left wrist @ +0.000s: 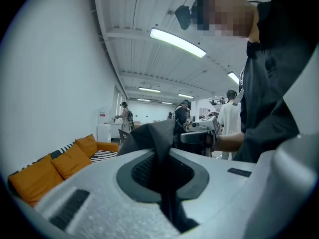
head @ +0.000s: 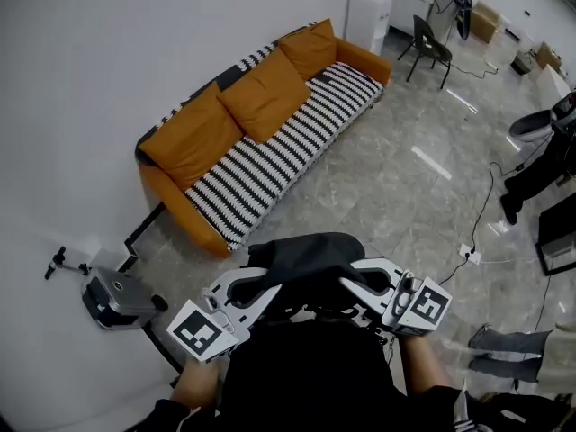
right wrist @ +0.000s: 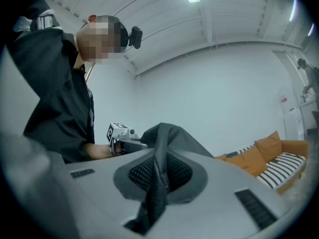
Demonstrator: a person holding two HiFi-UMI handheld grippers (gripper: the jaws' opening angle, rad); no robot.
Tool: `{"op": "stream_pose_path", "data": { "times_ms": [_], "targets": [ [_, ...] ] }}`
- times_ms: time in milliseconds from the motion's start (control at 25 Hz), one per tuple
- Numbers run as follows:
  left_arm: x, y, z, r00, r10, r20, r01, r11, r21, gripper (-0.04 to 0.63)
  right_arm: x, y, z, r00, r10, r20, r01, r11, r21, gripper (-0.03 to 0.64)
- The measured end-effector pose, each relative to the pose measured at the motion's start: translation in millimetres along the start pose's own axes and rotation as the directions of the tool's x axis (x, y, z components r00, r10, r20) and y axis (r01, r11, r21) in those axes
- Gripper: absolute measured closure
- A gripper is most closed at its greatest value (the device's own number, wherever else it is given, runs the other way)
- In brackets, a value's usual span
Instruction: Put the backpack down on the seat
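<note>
Orange sofa point(head: 193, 138) with striped seat point(head: 279, 165) against wall, well apart from you. Black backpack point(head: 306, 257) up at your chest, not on seat. Your left gripper point(head: 268, 288) and right gripper point(head: 349, 283): jaws clamped on backpack fabric.

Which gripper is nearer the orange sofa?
Left. The left gripper sits by the near end of the sofa; the right gripper is farther, across the backpack.

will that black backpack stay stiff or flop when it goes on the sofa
Probably floppy: the backpack fabric pinches thin in the left gripper and right gripper. It likely sags once released on the sofa. Weight seems modest: pinched fabric alone carries it.
</note>
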State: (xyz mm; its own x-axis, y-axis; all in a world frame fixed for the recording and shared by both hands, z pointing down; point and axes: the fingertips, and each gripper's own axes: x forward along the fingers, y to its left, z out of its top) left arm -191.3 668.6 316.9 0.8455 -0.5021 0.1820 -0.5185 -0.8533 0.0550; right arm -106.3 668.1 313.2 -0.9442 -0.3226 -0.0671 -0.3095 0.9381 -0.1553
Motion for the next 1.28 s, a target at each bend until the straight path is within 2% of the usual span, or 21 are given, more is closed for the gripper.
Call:
{"op": "stream_pose_path", "data": {
  "times_ms": [200,440,840,1000,1160,1280],
  "targets": [
    [5,0,4,1.0,-0.013,0.027,0.012,0.999,0.045,0.566,-4,-3,1,1.0,0.004,0.007,-0.004,1.0,0.002,0.58],
    [10,-2,1,1.0,0.012,-0.021,-0.012,1.0,-0.014,0.566,-9,-6,3,1.0,0.011,0.017,-0.011,1.0,0.0,0.58],
    [31,-19,2,0.999,0.022,-0.038,-0.022,1.0,-0.015,0.566,-36,-11,3,0.999,0.033,0.031,-0.033,0.999,0.014,0.58],
    [36,-18,-2,0.999,0.03,-0.025,-0.029,0.999,0.022,0.566,-42,-14,3,0.998,0.045,0.036,-0.046,0.999,0.015,0.58],
    [46,-29,-1,0.999,0.037,-0.039,-0.038,0.999,-0.017,0.566,-53,-16,4,0.997,0.058,0.041,-0.058,0.998,0.009,0.58],
    [53,-33,-2,0.998,0.043,-0.045,-0.044,0.999,-0.018,0.565,-61,-19,4,0.997,0.064,0.043,-0.064,0.998,0.007,0.58]
  ]
}}
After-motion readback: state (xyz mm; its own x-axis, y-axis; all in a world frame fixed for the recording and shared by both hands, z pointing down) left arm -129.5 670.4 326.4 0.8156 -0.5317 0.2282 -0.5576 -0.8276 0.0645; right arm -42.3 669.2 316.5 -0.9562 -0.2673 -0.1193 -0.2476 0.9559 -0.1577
